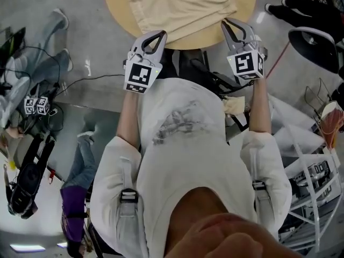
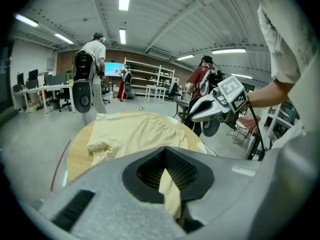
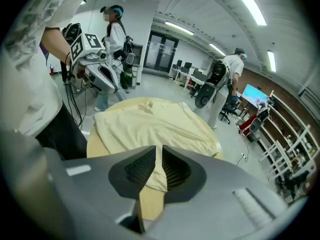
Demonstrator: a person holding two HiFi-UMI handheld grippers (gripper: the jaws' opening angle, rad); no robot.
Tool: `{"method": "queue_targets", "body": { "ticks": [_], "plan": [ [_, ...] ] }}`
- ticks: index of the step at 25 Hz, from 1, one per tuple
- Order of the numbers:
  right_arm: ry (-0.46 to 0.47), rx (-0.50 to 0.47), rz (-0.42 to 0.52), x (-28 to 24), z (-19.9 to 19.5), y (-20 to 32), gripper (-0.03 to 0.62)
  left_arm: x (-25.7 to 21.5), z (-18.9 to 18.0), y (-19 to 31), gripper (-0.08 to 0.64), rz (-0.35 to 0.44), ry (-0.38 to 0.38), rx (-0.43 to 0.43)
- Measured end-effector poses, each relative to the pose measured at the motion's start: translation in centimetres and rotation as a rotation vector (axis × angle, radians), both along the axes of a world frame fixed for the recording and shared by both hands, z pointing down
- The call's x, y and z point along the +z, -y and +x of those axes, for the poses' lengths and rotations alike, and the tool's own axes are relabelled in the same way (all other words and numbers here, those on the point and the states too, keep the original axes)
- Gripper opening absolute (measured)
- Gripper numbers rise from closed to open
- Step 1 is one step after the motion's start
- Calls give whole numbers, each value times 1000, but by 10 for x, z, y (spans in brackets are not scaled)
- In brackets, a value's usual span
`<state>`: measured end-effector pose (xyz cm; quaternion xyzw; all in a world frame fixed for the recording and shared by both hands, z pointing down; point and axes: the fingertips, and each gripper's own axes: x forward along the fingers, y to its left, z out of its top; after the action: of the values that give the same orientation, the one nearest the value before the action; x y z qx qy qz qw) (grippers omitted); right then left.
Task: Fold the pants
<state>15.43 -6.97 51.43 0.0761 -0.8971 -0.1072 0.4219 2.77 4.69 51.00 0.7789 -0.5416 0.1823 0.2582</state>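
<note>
The pale yellow cloth pants (image 1: 183,7) lie spread over the round light wooden tabletop (image 1: 115,4), just beyond the fingers of both grippers, with their near edge reaching back to the fingertips. The left gripper (image 1: 155,36) has its fingers closed tight on a hanging strip of that edge. The right gripper (image 1: 235,28) has its fingers only a slit apart. The hem sits at the slit and just under it, but the pads do not seem to press on it.

By the look of it the folding is early. The cloth is laid out fairly flat with one bunched corner far ahead of the left fingers, and no neat stack shows. The near edge has yet to be set down and smoothed, and the further folds are probably all to come.

The head view shows both grippers side by side at the near rim of the tabletop, but not how their fingers stand. Each gripper view shows that. The left gripper view alone shows the pinched strip and the rumpled far corner. The right gripper view alone shows bare wood (image 3: 150,206) directly below its fingers.
</note>
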Motion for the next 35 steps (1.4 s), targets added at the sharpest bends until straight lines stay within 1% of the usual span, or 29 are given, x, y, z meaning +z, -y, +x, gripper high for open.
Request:
{"method": "queue_targets", "body": {
  "ticks": [4,9,14,17,24,28,35],
  "plan": [
    [-25,-30,-15,13,3,7,64,14,1,-3,15,-38,11,-4],
    [-59,-68,-11,24,4,17,82,30,0,-6,31,-84,18,1],
    [-98,-106,-17,43,5,19,107,55,2,-20,66,-146,27,17],
    [-121,-129,-19,52,7,20,121,65,3,-27,106,-182,27,26],
    [-185,-160,-13,73,6,27,153,90,-1,-40,172,-236,46,50],
    [-209,-178,-13,83,9,30,170,100,-1,-46,189,-268,39,41],
    [-269,-212,-6,98,9,36,196,114,-5,-57,218,-316,58,45]
  ]
}}
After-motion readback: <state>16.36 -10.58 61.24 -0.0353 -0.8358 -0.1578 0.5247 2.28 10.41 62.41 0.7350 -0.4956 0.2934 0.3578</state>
